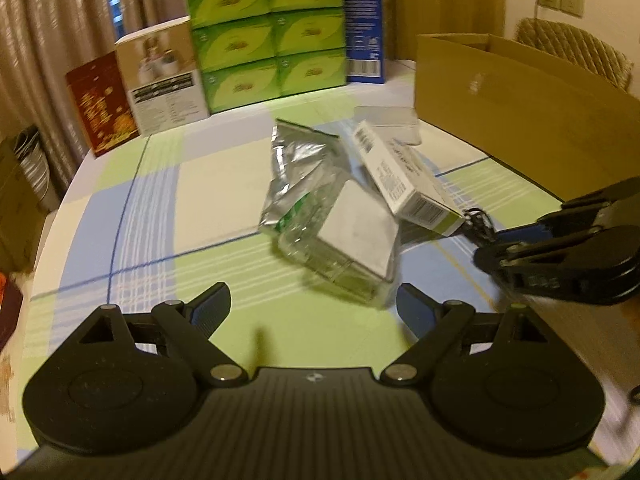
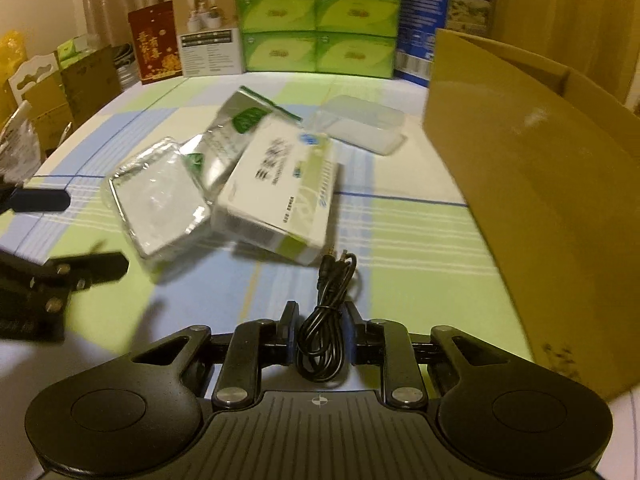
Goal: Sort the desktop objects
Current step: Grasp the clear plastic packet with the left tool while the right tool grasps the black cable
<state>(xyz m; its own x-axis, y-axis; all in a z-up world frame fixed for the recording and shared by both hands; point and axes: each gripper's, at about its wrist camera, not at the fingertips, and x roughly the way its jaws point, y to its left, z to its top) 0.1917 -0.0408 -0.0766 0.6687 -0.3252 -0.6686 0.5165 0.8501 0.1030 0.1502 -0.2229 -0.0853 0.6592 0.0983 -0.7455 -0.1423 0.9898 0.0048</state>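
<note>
Right wrist view first: the right gripper [image 2: 320, 330] at the bottom middle of the frame has its jaws pinched in narrow around a coiled black audio cable [image 2: 326, 316], and the pads look like they're pressing the bundle from both sides. The cable's plug end pokes out just above, toward a white and green cardboard box with printed text [image 2: 280, 188] sitting mid-frame, tilted. Leaning against that box on its left is a clear plastic-wrapped white square pack [image 2: 160, 196], and behind both is a crinkly silver foil pouch with a green logo [image 2: 236, 128]. A clear plastic lid or tray [image 2: 360, 124] lies further up, a bit right of centre. All of it is on the worktop [image 2: 400, 240], which has a green, blue and white check cloth. A big open brown cardboard box [image 2: 540, 184] fills the right side.

Left wrist view: the left gripper [image 1: 312, 308] at the bottom is spread wide with nothing between the jaws, only cloth. The wrapped white pack sits just above it, mid-frame, blurry. The right gripper comes in from the right edge, its tip by the cable at the white box's lower corner.

Along the back, upper middle, there's a stack of green tissue boxes [image 1: 268, 40], a tall blue box [image 1: 364, 20] right of it, and a white box with a product photo [image 1: 164, 76] plus a dark red box with gold print [image 1: 100, 104] to the left.
</note>
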